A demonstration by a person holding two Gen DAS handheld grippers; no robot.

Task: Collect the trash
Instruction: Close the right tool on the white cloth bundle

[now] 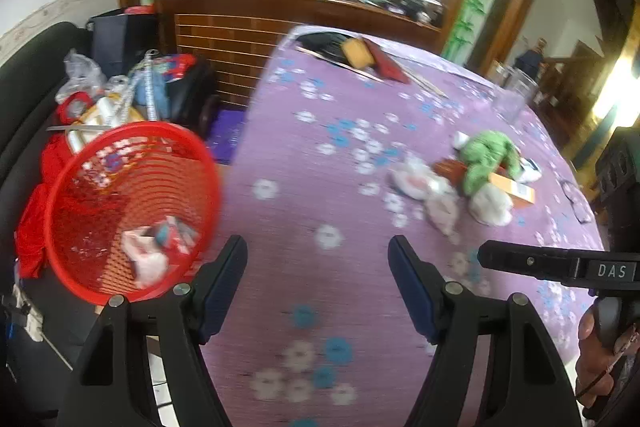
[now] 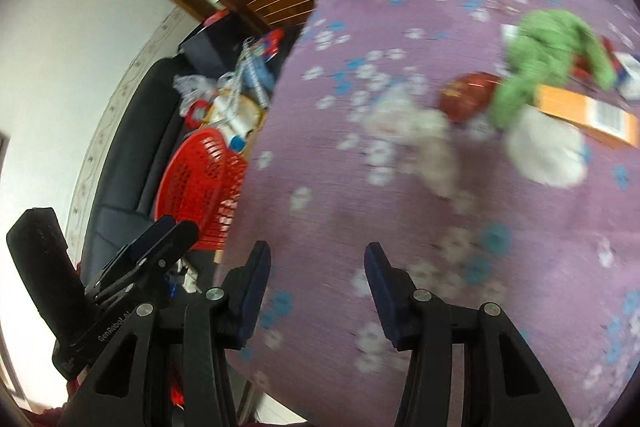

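Both pairs of jaws stand apart with nothing between them; the left gripper (image 1: 318,283) and the right gripper (image 2: 318,291) sit at the bottom of their frames over the purple flowered tablecloth (image 1: 320,155); the trash heap (image 2: 520,107) lies at the right of both views, crumpled white wrappers (image 1: 432,191), a green crumpled bag (image 1: 486,157) and an orange carton (image 2: 588,111); it looks light, soft and crushable, best pinched at a raised fold; the red basket (image 1: 132,211), lower left, already holds a few scraps.
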